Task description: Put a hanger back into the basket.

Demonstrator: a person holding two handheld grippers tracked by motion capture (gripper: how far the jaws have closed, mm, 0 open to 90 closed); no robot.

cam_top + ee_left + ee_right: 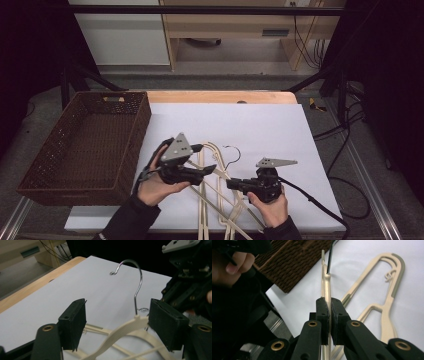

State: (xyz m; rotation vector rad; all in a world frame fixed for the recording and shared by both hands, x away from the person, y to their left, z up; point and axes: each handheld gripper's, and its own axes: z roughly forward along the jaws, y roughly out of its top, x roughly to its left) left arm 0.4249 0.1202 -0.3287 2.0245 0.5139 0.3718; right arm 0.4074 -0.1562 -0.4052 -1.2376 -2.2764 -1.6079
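**Right gripper pinches a cream hanger over the white sheet**

A brown wicker basket (pixel 82 145) sits at the table's left edge, partly on the white sheet (pixel 260 130). Just right of it, the left gripper (pixel 117 322) has its jaws spread apart, straddling the cream hanger (pixel 125 328) below its metal hook (pixel 137 285) without touching. Farther right, the right gripper (pixel 329 315) is clamped on that hanger's edge. More hangers (pixel 384 307) lie flat on the sheet beneath.

looks like a lab or test room: black frame rig (pixel 200 10) overhead, loose cables (pixel 345 135) on grey floor, plain wooden desk (pixel 225 22) beyond.
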